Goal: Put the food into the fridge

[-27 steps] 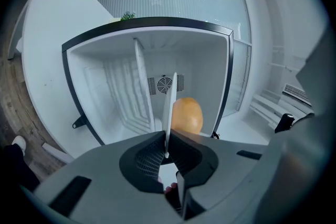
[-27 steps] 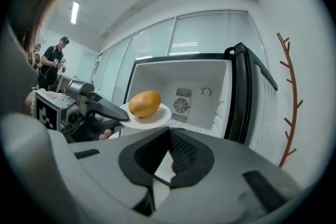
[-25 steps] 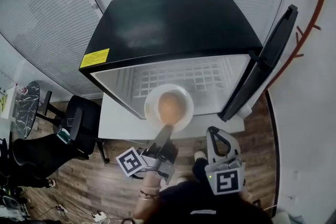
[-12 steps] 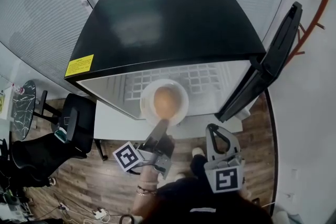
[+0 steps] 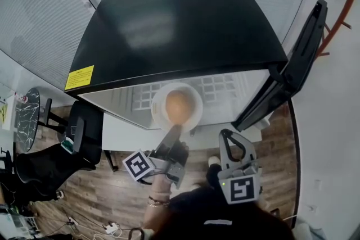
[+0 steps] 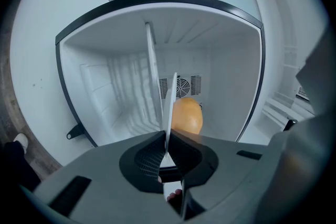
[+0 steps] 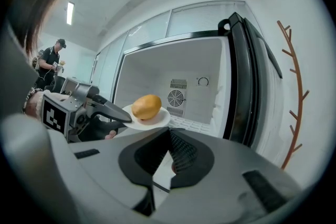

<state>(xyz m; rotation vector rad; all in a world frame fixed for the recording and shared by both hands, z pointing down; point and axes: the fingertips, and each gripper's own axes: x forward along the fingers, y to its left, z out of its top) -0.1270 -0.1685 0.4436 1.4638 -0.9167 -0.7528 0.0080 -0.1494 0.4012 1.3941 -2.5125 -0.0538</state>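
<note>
An office is indicated by blind-covered glass partitions (image 5: 39,8) at the far left, a black swivel chair (image 5: 84,129), and wood-look flooring (image 5: 107,194).

Bright, even indoor light fills all three views. A ceiling lamp (image 7: 70,12), up and left of the fridge (image 7: 173,86) in the right gripper view, burns white. In the head view a soft, pale glare lies on the fridge's glossy black top. Inside the fridge the white walls are close to washed out, with only faint grey shadow along the left wall. Wide-angle lenses bow the fridge's straight edges into curves, and both gripper views fall to black at the corners. The left gripper (image 6: 167,135), close to its camera, is soft and dim; the fruit (image 6: 186,115) before the fridge's back wall is sharp.
</note>
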